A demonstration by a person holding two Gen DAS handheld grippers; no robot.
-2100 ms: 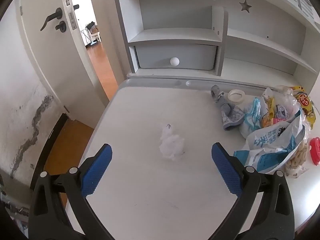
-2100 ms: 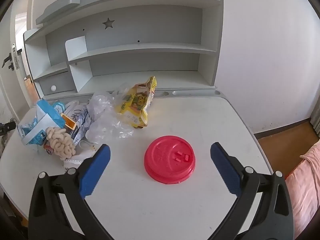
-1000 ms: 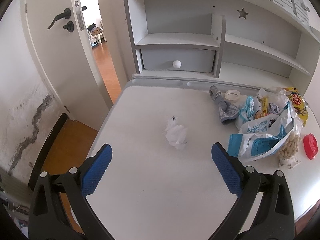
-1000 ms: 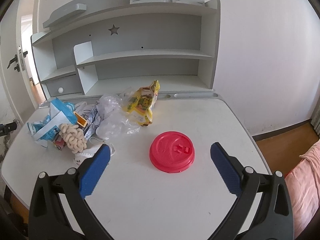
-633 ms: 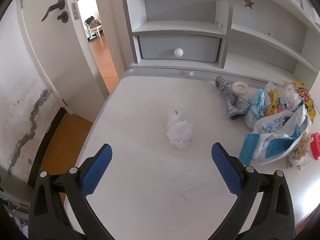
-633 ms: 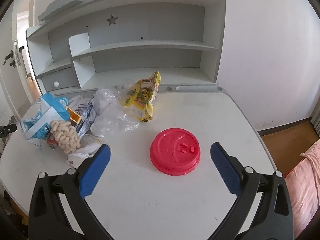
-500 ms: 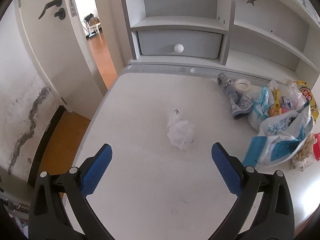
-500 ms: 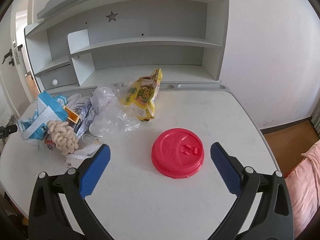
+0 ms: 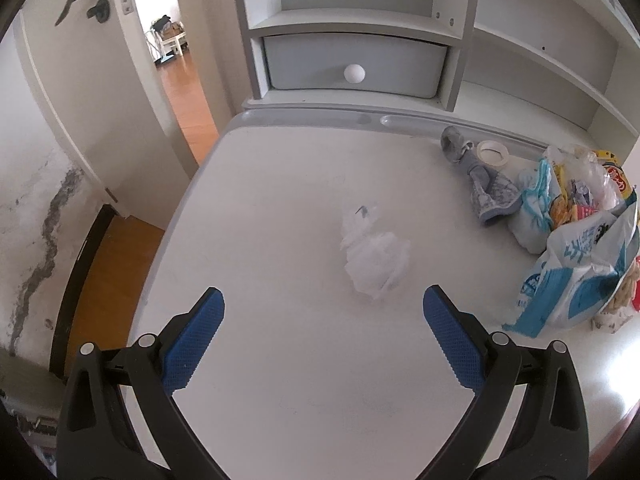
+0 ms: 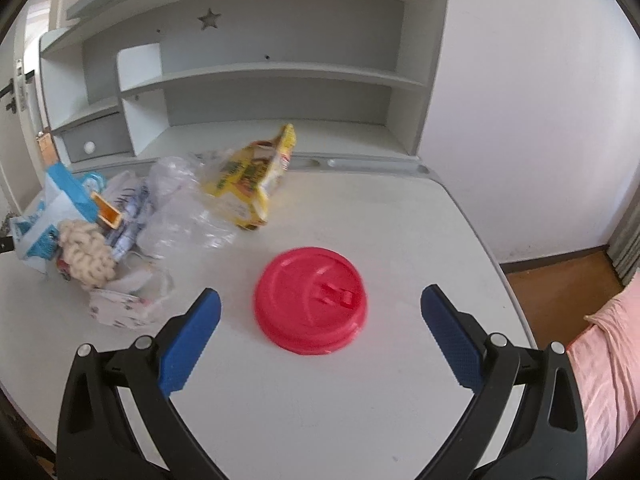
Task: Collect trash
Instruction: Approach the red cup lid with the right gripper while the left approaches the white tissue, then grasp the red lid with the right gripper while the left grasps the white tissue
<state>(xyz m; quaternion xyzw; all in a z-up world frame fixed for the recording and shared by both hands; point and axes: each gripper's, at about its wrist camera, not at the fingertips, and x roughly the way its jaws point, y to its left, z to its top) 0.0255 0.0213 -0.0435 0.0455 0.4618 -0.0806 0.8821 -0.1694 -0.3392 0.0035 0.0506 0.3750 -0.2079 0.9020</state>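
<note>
Through the left wrist camera we are looking down on a white desk [image 9: 304, 380], and we are holding the left gripper [image 9: 322, 322] above it with its blue-padded fingers spread wide and nothing between them. A crumpled white tissue [image 9: 374, 254] is lying alone near the middle of the desk, just ahead of the gap between the fingers and a little toward the right one, touching neither pad. Off to the right, a heap of trash is sitting near the desk's edge: a blue-and-white bag [image 9: 580, 272], a grey cloth [image 9: 486, 188] and a roll of tape [image 9: 493, 153] behind it, close to the shelf unit [image 9: 360, 28]. A grey drawer [image 9: 354, 68] with a white knob is facing us at the back, and a door [image 9: 88, 52] is standing open on the left.

Through the right wrist camera we are holding the right gripper [image 10: 320, 316] equally wide apart and empty. A red plastic lid [image 10: 310, 306] is lying flat on the desk directly ahead, between the two fingers' lines, apart from both pads. To its left, the pile is showing a yellow snack bag [image 10: 252, 180], a crumpled clear wrapper [image 10: 180, 216], a beige knotted rope [image 10: 90, 254] and the blue-and-white bag's far side. The picture is slightly blurred here.
</note>
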